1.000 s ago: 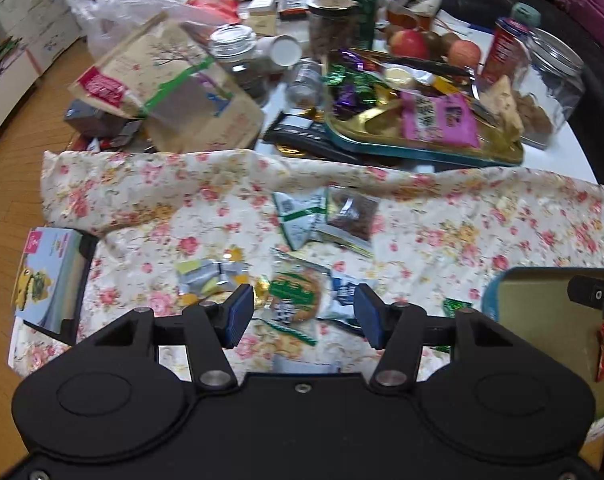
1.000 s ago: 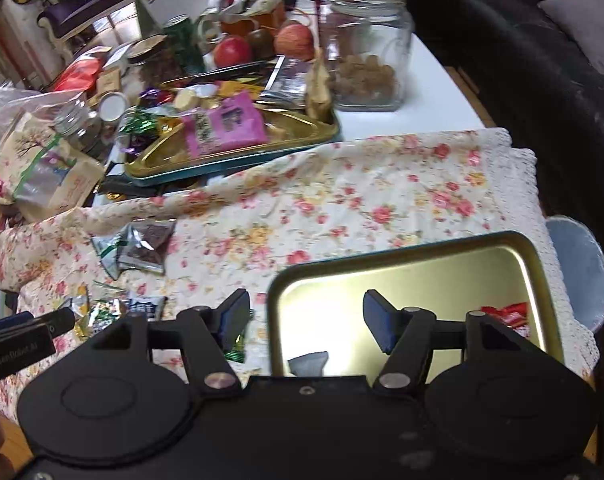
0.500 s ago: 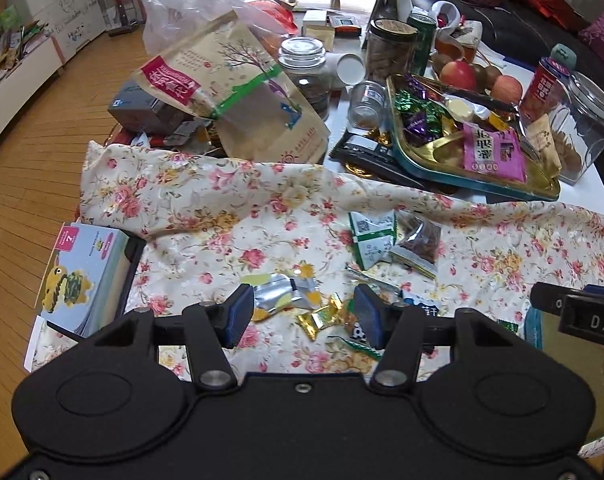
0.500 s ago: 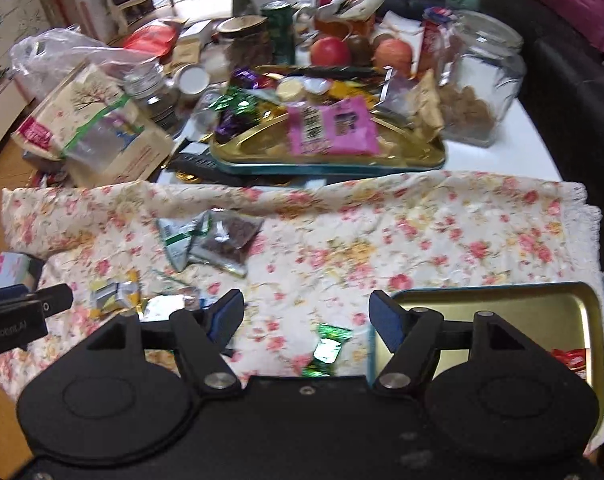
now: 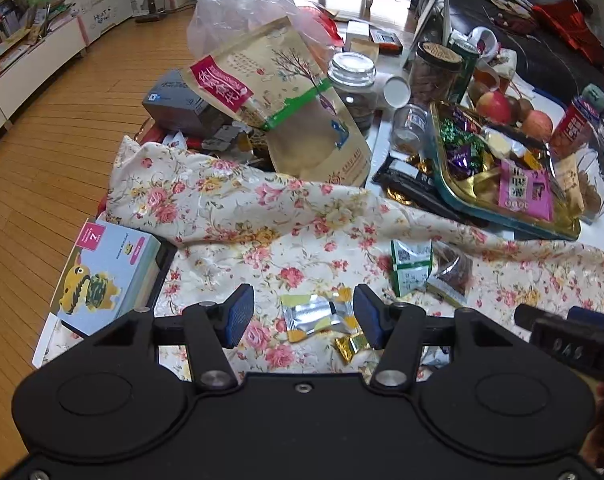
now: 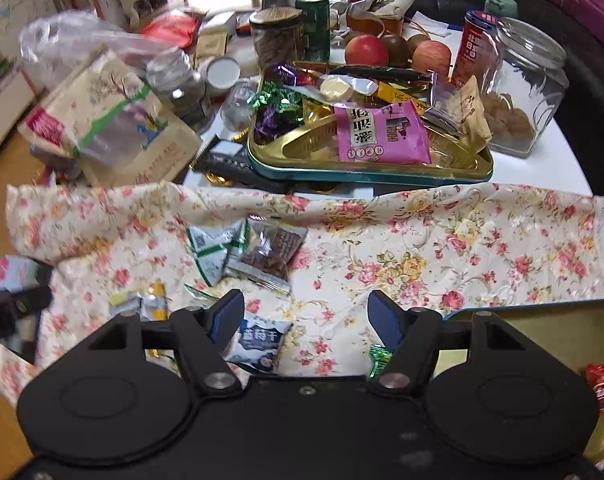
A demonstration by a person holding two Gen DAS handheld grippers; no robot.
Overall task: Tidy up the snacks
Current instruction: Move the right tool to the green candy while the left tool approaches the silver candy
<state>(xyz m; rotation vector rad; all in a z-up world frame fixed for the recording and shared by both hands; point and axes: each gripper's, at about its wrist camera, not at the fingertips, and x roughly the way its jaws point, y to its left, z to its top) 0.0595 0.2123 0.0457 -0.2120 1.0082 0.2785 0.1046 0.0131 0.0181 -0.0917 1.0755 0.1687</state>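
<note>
While left gripper [image 5: 303, 312] hangs wide, empty, silver packet [image 5: 317, 317] lies between its tips: you drop straight, pinch packet, not cloth [image 5: 230, 216]. Right gripper [image 6: 305, 314] likewise spread, empty, over blue packet [image 6: 260, 340]; gold tray [image 6: 549, 330] just right. Full tray [image 6: 369, 168] far.

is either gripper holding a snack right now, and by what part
Nothing is held. The left gripper is open above a silver and yellow packet on the floral cloth; the right gripper is open beside a blue packet.
</note>
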